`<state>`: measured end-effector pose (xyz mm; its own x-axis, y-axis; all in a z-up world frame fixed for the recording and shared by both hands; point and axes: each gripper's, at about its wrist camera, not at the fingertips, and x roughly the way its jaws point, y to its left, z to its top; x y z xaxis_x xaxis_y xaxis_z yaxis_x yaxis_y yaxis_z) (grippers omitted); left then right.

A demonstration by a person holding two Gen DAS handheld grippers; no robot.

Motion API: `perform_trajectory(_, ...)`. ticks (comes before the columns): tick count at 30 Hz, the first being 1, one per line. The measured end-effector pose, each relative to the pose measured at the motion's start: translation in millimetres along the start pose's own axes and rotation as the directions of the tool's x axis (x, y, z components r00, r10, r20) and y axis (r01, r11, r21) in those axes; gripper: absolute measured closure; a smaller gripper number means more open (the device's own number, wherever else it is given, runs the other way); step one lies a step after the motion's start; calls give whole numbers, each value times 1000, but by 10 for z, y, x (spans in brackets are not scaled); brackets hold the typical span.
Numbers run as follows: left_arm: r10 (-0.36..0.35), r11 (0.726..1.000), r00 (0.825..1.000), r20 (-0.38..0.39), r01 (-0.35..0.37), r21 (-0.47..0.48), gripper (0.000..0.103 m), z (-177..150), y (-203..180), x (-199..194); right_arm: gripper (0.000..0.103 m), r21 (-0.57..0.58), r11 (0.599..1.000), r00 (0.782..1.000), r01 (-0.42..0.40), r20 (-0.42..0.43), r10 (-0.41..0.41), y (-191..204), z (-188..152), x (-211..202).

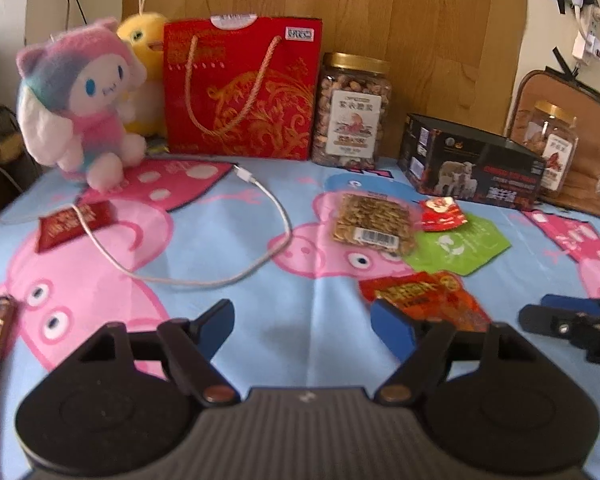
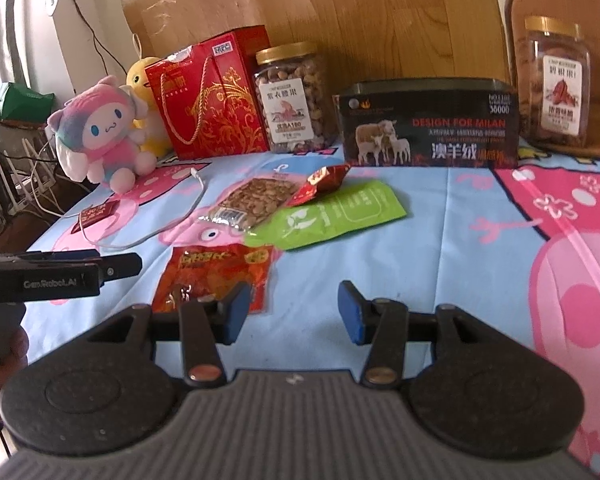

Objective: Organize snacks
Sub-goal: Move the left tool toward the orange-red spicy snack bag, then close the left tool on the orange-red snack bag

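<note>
Currently both tools empty, jaws apart: left tool (image 1: 302,326) and right tool (image 2: 290,312) hover low over cartoon-print blue cloth on tabletop (image 2: 440,248). Loose snacks cluster ahead: orange-red foil packet (image 2: 216,276) nearest, just beside right tool's left finger; clear seed pouch (image 2: 256,198), small red sachet (image 2: 322,182), flat green pouch (image 2: 332,214) overlapping behind. Open black cardboard box (image 2: 428,126) stands at back, likely collection bin.
</note>
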<state>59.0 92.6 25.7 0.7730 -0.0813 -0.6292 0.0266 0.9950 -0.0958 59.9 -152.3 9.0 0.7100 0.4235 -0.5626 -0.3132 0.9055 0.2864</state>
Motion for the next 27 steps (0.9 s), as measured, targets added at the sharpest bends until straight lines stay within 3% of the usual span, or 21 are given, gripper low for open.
perform_trajectory(3, -90, 993, 995, -43, 87, -74, 30, 26, 67, 52, 53, 21, 1000, 1000, -17, -11, 18, -33, 14, 19)
perform_trajectory(7, -224, 962, 971, -83, 207, -181, 32, 62, 105, 172, 53, 35, 999, 999, -28, -14, 29, -63, 32, 47)
perform_trajectory(10, -242, 955, 966, -94, 220, -199, 33, 82, 54, 242, 56, 49, 998, 999, -38, -22, 39, -83, 44, 74)
perform_trajectory(15, -298, 932, 948, -111, 264, -250, 54, 131, -81, 359, 58, 78, 995, 997, -60, -36, 63, -97, 72, 149)
perform_trajectory(18, -323, 922, 937, -131, 281, -268, 86, 140, -188, 416, 59, 95, 993, 997, -68, -39, 72, -97, 73, 181)
perform_trajectory(20, -395, 885, 908, -135, 338, -320, 92, 125, -198, 457, 59, 93, 993, 997, -67, -40, 71, -83, 74, 185)
perform_trajectory(23, -379, 892, 919, -108, 332, -307, 97, 138, -248, 417, 58, 94, 993, 997, -67, -36, 71, -105, 66, 164)
perform_trajectory(27, -408, 880, 911, -62, 375, -291, 97, 186, -286, 353, 57, 112, 990, 995, -87, -31, 91, -156, 48, 134)
